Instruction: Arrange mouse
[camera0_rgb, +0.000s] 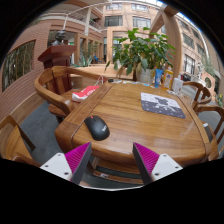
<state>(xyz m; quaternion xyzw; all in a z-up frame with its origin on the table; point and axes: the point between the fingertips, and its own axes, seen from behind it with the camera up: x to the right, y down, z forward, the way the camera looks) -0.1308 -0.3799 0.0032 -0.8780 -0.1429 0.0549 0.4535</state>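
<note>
A black computer mouse (97, 127) lies on the near left part of a round-cornered wooden table (135, 112). A grey printed mouse pad (161, 103) lies flat on the table's far right part, well apart from the mouse. My gripper (113, 160) hovers at the table's near edge with its magenta-padded fingers (72, 161) spread wide and nothing between them. The mouse sits just ahead of the left finger.
Wooden chairs stand around the table, one at the left with a red object (86, 92) on its seat. A potted plant (138, 52) stands at the table's far edge, with bottles (170, 78) beside it. Brick building walls and pillars rise behind.
</note>
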